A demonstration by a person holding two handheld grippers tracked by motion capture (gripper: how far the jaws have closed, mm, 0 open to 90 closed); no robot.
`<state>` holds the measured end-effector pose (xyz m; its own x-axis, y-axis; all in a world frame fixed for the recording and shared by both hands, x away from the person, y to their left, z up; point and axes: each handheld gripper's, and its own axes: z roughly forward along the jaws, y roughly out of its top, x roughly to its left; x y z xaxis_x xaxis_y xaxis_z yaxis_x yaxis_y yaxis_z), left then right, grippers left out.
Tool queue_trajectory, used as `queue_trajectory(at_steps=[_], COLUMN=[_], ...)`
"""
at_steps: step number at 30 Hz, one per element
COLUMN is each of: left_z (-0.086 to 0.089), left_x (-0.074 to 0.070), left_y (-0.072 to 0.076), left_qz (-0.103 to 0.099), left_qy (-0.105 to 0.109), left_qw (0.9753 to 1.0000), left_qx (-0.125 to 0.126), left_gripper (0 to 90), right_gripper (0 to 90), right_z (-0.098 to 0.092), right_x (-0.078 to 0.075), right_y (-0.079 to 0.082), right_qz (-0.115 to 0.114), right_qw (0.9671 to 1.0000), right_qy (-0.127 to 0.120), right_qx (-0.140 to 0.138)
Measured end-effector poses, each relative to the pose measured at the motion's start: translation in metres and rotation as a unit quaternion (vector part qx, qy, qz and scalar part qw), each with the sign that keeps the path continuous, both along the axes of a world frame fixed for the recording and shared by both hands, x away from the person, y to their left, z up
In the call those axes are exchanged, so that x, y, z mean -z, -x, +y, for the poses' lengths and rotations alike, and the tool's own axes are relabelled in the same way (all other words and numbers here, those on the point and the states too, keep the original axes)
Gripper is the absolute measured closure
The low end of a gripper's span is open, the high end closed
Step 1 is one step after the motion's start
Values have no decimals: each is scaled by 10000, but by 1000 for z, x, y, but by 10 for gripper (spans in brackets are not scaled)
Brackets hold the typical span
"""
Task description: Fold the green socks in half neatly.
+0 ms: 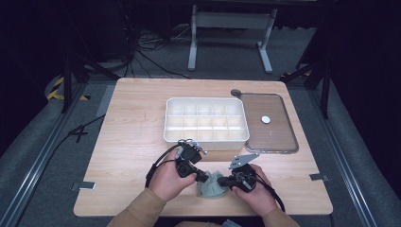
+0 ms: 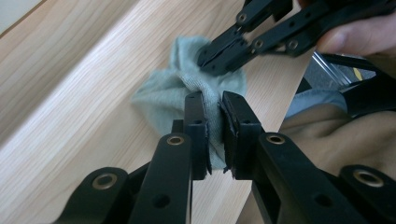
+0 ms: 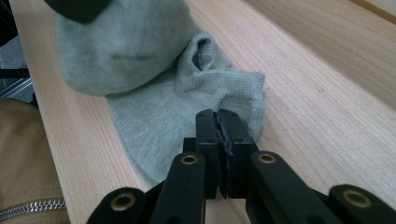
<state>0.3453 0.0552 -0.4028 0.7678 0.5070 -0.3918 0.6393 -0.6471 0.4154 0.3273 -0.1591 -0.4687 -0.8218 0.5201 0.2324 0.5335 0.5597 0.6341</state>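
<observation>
Grey-green knit sock point(image 2: 187, 93), one item, pinched at two points. Left gripper point(image 2: 212, 133): jaws pressed onto a gathered fold of the fabric, cloth visibly sandwiched between the pads, apparently to anchor that side. Right gripper point(image 3: 218, 149): jaws pressed together on what looks like a thin edge of the same sock; how much cloth lies between them is hard to tell, the gap being almost nil. In the high view the two grippers point(image 1: 201, 174) point(image 1: 226, 181) meet over the sock point(image 1: 211, 185) from either side, a grip that would suit folding or turning it. Sock position: bunched and partly lifted off the desk point(image 1: 132, 142), near its front edge, between the person's hands, one end rounded and puffed, the cuff opening showing in the right gripper view. Beyond, well apart: white compartmented tray point(image 1: 206, 137), compartments appearing unfilled, probably the destination; just beside it a brown lidded tray point(image 1: 274, 137) bearing a small white disc point(image 1: 265, 119).
</observation>
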Motion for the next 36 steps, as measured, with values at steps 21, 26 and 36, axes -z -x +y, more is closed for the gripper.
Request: queue_trajectory(at_steps=[21, 26, 36], left_z=[10, 25, 7], left_x=[-18, -3, 12], left_y=[6, 2, 11], left_qz=[-670, -156, -83], left_qy=[651, 2, -302], left_qw=[9956, 9999, 9981], left_qx=[5, 74, 533], left_gripper=[696, 796, 859], right_gripper=[827, 834, 870], right_z=[-26, -26, -21], right_x=[-18, -26, -21], right_y=[6, 7, 6], right_qz=[-115, -186, -85], right_qw=[9993, 9992, 9995], right_qy=[-109, -164, 121], right_qx=[332, 306, 266])
